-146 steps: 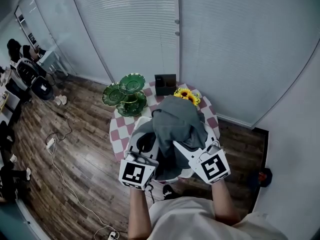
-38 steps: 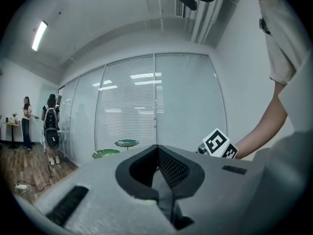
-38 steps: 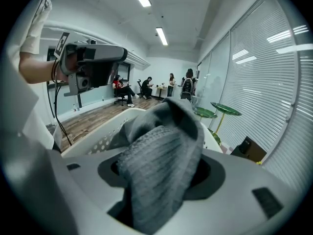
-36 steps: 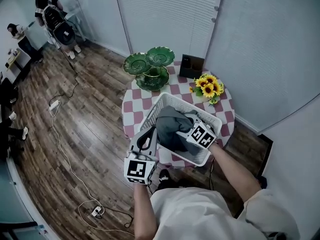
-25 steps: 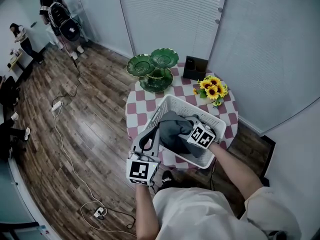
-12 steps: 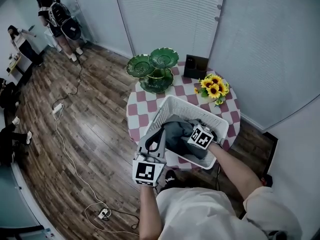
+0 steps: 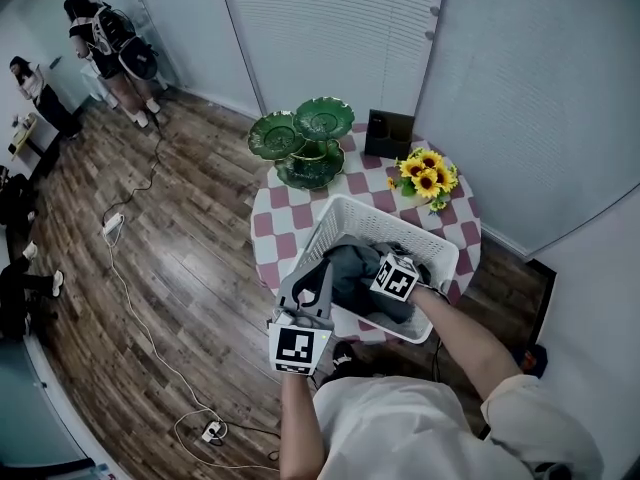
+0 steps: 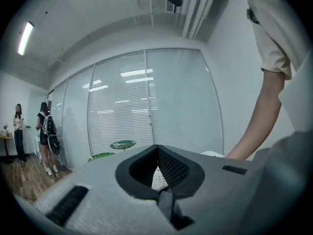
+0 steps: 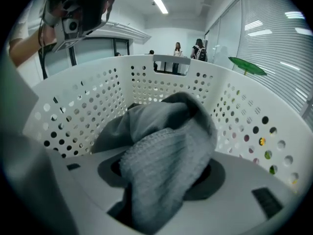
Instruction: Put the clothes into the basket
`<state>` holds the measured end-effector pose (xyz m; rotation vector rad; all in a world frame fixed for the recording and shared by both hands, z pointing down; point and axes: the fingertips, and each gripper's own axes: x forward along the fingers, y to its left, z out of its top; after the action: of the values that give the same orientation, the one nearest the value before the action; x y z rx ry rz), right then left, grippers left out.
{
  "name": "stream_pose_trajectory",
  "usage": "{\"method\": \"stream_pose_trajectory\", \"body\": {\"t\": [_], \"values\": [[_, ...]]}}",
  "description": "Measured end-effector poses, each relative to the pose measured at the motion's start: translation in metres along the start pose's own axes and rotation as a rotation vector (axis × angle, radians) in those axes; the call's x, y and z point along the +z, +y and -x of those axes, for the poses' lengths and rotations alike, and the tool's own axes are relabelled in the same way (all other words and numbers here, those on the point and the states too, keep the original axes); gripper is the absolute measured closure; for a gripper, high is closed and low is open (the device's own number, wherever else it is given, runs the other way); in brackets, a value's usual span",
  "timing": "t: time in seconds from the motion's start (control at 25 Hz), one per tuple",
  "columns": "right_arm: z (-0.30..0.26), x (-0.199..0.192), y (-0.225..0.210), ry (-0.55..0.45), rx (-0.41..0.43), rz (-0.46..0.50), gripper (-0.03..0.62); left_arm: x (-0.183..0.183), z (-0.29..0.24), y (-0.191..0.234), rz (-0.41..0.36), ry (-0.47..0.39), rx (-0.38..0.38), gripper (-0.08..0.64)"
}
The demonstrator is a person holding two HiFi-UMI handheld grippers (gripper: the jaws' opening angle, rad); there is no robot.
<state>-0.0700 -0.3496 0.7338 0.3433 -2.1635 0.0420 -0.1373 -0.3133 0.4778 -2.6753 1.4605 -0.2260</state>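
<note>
Resting inside the white basket, the grey garment already lies below the rim, bunched against the perforated wall. The right gripper reaches down into the basket. Its jaws stand partly apart and pinch a ribbed knit edge of the garment, which fills the gap between the pads.

The left gripper hovers just outside the near-left rim, with its jaws pressed together and nothing between them.

Progress, as judged: placement is nearly complete. What is left is to release the knit edge and lift the right gripper clear. No other loose clothing shows on the table or the floor.

The basket stands on a round checked table, near its front edge. Behind it are a tiered green plate stand, a dark box and sunflowers, all apart from the basket.
</note>
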Motion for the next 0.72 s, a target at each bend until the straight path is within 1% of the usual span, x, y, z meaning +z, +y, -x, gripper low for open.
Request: {"method": "stream_pose_trajectory", "body": {"t": [0.12, 0.2, 0.4, 0.56, 0.72], "values": [[-0.011, -0.009, 0.008, 0.069, 0.037, 0.052, 0.325, -0.003, -0.004, 0.000, -0.009, 0.008, -0.009, 0.546], [-0.017, -0.012, 0.013, 0.105, 0.062, 0.053, 0.325, -0.005, -0.005, 0.002, 0.002, 0.007, -0.010, 0.546], [-0.027, -0.013, 0.012, 0.170, 0.073, 0.054, 0.325, -0.012, -0.008, 0.003, 0.022, 0.009, -0.014, 0.546], [-0.038, -0.014, 0.014, 0.188, 0.073, 0.036, 0.325, -0.015, -0.007, 0.004, 0.030, 0.013, -0.010, 0.546], [-0.042, -0.012, 0.011, 0.193, 0.061, 0.044, 0.325, -0.014, -0.007, 0.010, 0.048, 0.005, 0.002, 0.546]]}}
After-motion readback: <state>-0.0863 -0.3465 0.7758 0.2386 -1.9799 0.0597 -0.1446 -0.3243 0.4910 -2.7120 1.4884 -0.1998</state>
